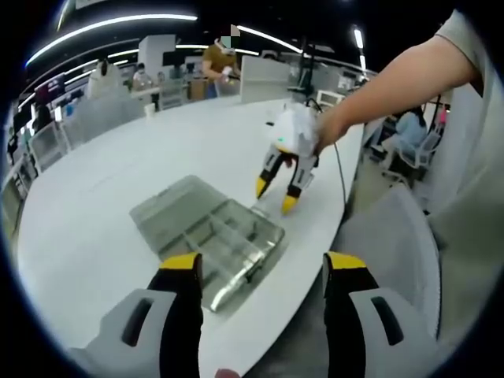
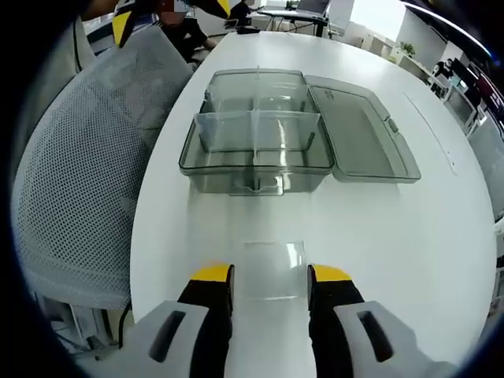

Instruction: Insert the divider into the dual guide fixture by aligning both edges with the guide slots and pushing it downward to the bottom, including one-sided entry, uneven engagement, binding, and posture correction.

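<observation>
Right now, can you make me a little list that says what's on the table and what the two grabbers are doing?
table: white table, long and rounded
box: clear plastic box with compartments inside, lid swung open flat beside it
divider: clear flat divider lying on the table, apart from the box
right gripper: open, one finger on each side of the divider, not squeezing it
left gripper: open, holding nothing, near the box's corner
chair: grey mesh chair at the table's edge
background: office desks with people
</observation>
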Demonstrator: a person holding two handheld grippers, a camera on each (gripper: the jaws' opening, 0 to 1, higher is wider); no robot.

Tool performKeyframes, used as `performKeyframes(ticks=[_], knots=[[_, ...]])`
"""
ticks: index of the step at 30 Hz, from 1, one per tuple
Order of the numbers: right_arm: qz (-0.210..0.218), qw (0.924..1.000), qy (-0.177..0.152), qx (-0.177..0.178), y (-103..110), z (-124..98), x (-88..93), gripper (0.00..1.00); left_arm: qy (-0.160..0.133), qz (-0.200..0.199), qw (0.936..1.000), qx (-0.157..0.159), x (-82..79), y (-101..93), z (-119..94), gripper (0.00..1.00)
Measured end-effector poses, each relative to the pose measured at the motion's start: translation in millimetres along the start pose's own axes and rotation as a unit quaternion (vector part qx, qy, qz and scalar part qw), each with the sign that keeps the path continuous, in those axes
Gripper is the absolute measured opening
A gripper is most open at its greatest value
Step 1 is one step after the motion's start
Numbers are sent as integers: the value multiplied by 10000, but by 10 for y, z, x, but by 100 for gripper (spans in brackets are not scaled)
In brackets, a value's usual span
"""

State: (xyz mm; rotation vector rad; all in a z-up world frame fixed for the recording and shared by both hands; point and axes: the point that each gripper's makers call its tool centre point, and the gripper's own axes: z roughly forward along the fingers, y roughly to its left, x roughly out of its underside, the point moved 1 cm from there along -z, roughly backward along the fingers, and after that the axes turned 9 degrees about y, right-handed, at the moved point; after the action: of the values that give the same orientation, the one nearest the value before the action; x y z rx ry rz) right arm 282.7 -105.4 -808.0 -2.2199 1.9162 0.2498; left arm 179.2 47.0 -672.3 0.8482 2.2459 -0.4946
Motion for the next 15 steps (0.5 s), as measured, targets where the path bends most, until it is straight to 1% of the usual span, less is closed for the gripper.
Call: performKeyframes(ticks=[4, 7, 9, 15], knots=[[-34, 10000, 35, -45, 9, 24, 12, 32, 14, -21, 10000, -9, 24, 4, 1, 61], [-28, 10000, 20, -53, 4, 10, 2, 33, 27, -40, 10000, -11, 44, 10, 4, 61], [17, 9999, 35, -168, 26, 21, 6, 31, 30, -49, 10000, -11, 49, 8, 5, 61], [-36, 9998, 86, -175, 13, 22, 0, 30, 34, -64, 10000, -9, 65, 1, 12, 61]])
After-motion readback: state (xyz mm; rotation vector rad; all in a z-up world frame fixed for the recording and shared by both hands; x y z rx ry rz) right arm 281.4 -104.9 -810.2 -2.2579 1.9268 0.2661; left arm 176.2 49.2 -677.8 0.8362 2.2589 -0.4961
